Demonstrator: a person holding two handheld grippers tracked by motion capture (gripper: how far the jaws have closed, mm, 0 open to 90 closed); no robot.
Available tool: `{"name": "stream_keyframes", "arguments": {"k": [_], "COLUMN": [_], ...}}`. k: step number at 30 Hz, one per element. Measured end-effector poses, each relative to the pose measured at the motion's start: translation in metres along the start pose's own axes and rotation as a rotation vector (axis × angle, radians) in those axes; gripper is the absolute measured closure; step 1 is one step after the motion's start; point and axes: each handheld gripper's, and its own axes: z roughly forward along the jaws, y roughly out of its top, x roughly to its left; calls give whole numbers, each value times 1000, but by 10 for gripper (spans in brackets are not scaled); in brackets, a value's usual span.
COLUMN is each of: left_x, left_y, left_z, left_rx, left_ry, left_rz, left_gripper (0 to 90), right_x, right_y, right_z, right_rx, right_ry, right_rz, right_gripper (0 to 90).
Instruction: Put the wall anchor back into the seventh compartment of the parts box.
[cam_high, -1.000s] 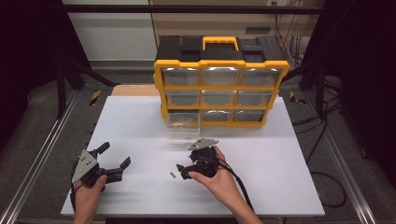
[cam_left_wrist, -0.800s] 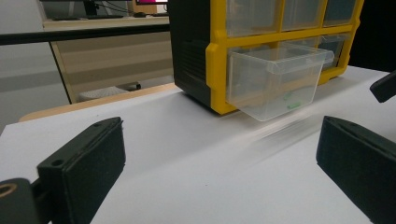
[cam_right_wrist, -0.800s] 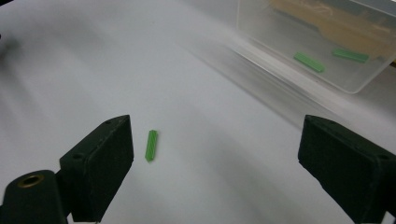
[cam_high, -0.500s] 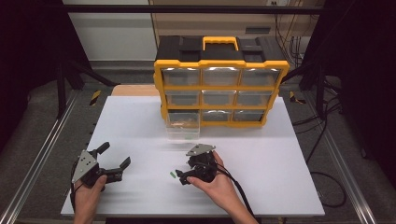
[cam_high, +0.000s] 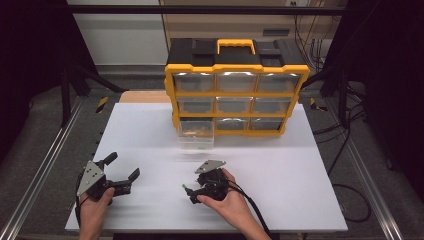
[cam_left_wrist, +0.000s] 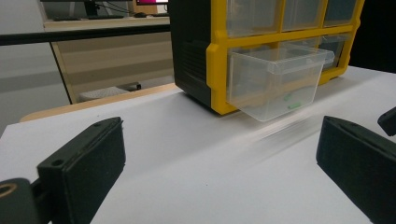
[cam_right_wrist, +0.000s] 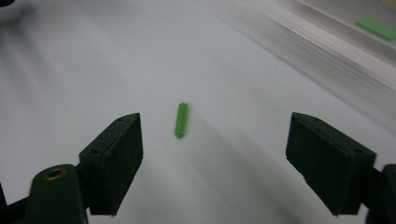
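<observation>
Green peg (cam_right_wrist: 181, 120) lies flat on the white table (cam_high: 300, 185) just ahead of your right gripper (cam_right_wrist: 212, 154), its long axis running along the gap between jaws that, unclenched, have just been closing without touching it, far from your idle left gripper (cam_high: 122, 172).

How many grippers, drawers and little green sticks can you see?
Grippers: 2, the left gripper and the right gripper
Drawers: 9, with one open drawer
Green sticks: 3, two in the open drawer
Total: 14

A small green peg (cam_right_wrist: 181, 120) lies flat on the white table (cam_right_wrist: 70, 70).
</observation>
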Motion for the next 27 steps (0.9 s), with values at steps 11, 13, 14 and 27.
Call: {"name": "stream_keyframes", "arguments": {"k": [11,13,14,27], "left_x": [0,0,0,1], "left_y": [0,0,0,0], "left_z": [0,0,0,-1], "left_rx": [-1,-1,-1,0], "left_ry": [2,1,1,3], "left_rz": [-3,-2,-1,-2], "left_gripper": [13,13,13,13], "right_x": [6,6,7,8], "right_y": [-1,0,0,2], "right_z": [8,9,10,25], "right_rx": [15,11,14,42], "right_ry": [15,20,25,44], "right_rz": [11,12,17,42], "right_gripper": [462,495,509,638]}}
